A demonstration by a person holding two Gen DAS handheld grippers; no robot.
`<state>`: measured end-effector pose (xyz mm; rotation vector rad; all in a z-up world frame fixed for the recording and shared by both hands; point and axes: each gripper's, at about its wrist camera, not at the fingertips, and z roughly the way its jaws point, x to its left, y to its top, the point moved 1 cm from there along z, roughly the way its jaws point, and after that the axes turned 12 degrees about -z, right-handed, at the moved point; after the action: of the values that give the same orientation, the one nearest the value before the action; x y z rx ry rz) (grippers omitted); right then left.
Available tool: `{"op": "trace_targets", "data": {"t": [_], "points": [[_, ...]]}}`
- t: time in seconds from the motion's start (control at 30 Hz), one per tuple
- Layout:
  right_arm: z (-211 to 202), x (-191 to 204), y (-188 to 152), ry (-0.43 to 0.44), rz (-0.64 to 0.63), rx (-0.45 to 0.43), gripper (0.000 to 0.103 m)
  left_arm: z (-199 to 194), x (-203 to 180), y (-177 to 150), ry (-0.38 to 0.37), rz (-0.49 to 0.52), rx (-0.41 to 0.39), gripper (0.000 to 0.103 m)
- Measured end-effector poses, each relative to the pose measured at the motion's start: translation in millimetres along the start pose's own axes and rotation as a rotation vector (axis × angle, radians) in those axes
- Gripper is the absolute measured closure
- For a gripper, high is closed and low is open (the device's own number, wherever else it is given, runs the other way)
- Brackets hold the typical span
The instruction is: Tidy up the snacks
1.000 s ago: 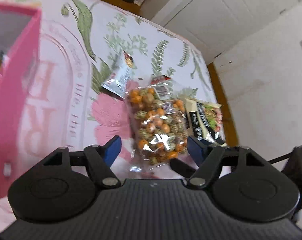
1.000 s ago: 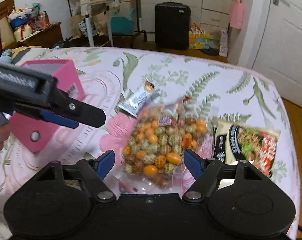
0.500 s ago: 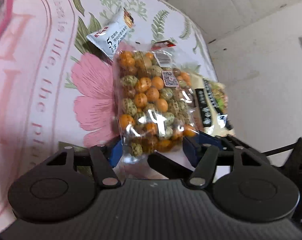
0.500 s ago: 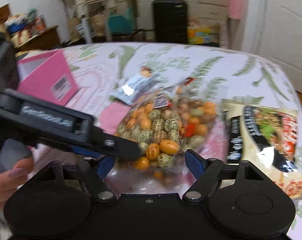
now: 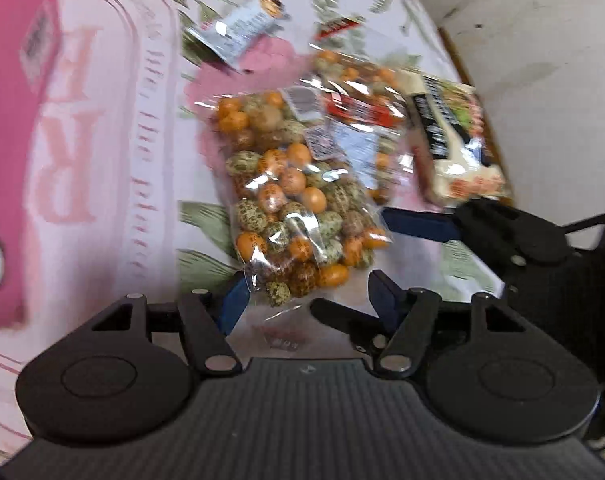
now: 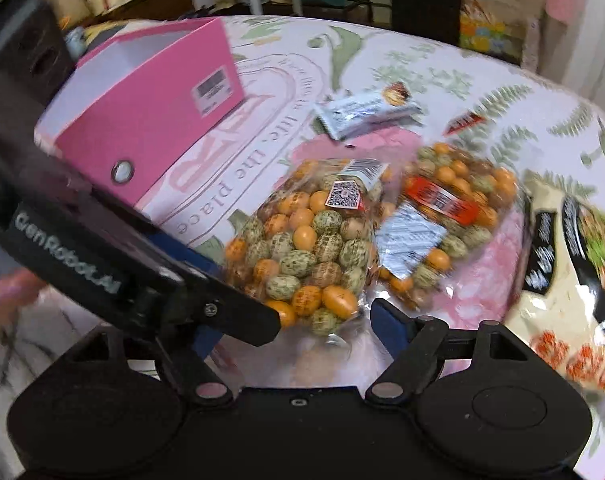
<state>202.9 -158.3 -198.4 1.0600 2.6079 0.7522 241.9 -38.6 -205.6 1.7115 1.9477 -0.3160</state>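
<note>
A clear bag of orange and speckled nuts [image 5: 294, 200] [image 6: 306, 248] lies on the floral bedspread. My left gripper [image 5: 304, 300] is open, its blue fingers on either side of the bag's near end. My right gripper [image 6: 298, 328] is open too, right at the same bag's near end; the left gripper's finger [image 6: 206, 304] crosses in front of it. A second nut bag [image 6: 450, 216] with a red label lies just right of the first, also in the left wrist view [image 5: 362, 108]. A pink box [image 6: 150, 104] [image 5: 14, 128] stands open at the left.
A white snack bar wrapper [image 6: 362, 110] [image 5: 238, 28] lies beyond the bags. A cream and black snack packet [image 6: 574, 264] [image 5: 454, 140] lies at the right near the bed's edge. A suitcase and cluttered furniture stand beyond the bed.
Both grippers have closed in on the near nut bag. The bag has shifted apart from the second bag, which now shows beside it. Both grippers stay open.
</note>
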Motion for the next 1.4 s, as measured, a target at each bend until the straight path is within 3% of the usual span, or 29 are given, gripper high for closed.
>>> {"op": "trace_targets", "data": {"t": [0.1, 0.3, 0.5, 0.6, 0.8, 0.93, 1.13, 1.4], "points": [[5.6, 4.3, 0.2, -0.040, -0.014, -0.016, 0.017, 4.0, 11.3, 8.2, 0.029, -0.034, -0.032, 0.038], [19.9, 2.7, 2.1, -0.016, 0.070, -0.083, 0.017, -0.4, 34.0, 21.7, -0.087, -0.137, -0.105, 0.037], [23.9, 10.7, 2.0, -0.053, 0.053, -0.092, 0.010, 9.8, 24.8, 23.6, -0.103, -0.030, -0.114, 0.044], [27.7, 13.8, 0.2, -0.110, 0.044, -0.088, 0.003, 12.1, 24.7, 20.2, -0.138, -0.038, -0.082, 0.046], [32.5, 21.4, -1.3, -0.156, 0.033, -0.104, 0.000, 13.1, 19.1, 18.3, -0.117, -0.059, -0.077, 0.046], [29.7, 28.7, -0.2, -0.202, 0.023, -0.079, 0.004, 11.4, 11.0, 17.5, -0.130, -0.059, -0.015, 0.046], [11.3, 41.0, 5.2, -0.198, 0.009, -0.076, 0.006, -4.0, -7.9, 4.7, -0.057, 0.005, -0.013, 0.046], [-21.6, 51.3, 9.3, -0.181, 0.043, -0.077, 0.006, -35.1, -25.2, -14.4, -0.029, 0.033, -0.007, 0.046]]}}
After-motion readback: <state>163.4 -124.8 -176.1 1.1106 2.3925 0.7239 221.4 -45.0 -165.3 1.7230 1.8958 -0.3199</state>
